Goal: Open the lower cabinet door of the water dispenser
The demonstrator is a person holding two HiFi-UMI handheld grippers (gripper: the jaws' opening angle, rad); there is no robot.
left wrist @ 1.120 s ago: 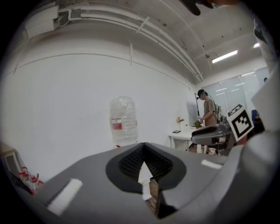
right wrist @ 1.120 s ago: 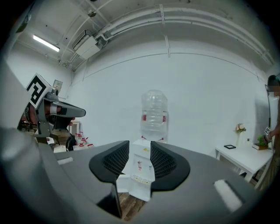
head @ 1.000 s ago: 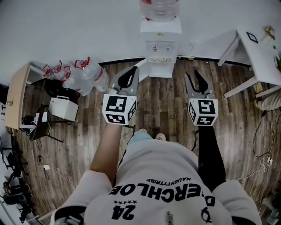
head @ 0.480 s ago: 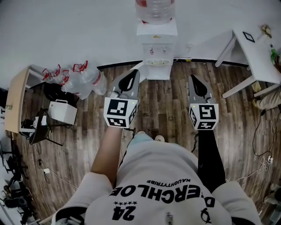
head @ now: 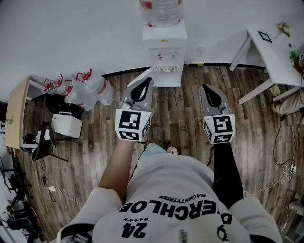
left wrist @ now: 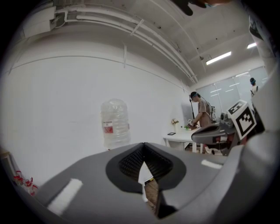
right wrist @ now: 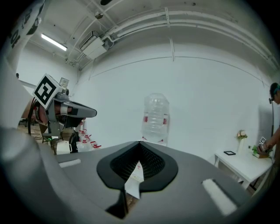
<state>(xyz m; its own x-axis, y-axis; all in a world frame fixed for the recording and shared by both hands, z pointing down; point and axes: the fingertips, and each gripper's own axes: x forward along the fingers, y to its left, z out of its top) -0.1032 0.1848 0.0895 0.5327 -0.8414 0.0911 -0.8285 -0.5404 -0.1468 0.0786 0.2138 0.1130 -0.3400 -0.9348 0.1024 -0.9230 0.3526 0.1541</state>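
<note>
Presently both grippers are held out level in front of the person, neither touching the dispenser (head: pixel 164 52).

Left gripper (head: pixel 148 79): jaws closed together, nothing between them, as its own view (left wrist: pixel 143 145) confirms. From the head view its tip points toward the dispenser's lower left corner and stops short of it.

Right gripper (head: pixel 205 87): jaws likewise closed and empty, per its own view (right wrist: pixel 140 143). It is to the right of the dispenser's base, over bare floor (head: pixel 180 109), and well apart from the left gripper.

Dispenser: white, standing against the wall at top centre, with a clear bottle (head: pixel 160 9) upright on top. The lower door (head: pixel 166 79) shows only as a narrow foreshortened strip beneath the drip grille; it appears flush with the body, that is, closed. Its handle cannot be made out.

Surroundings: a cluster of empty jugs (head: pixel 90 85) with red handles lies left of the dispenser against the wall. A white box (head: pixel 66 124) is further left. A white table (head: pixel 273 52) stands to the right; the left gripper view shows another person (left wrist: pixel 202 114) standing at it.
</note>
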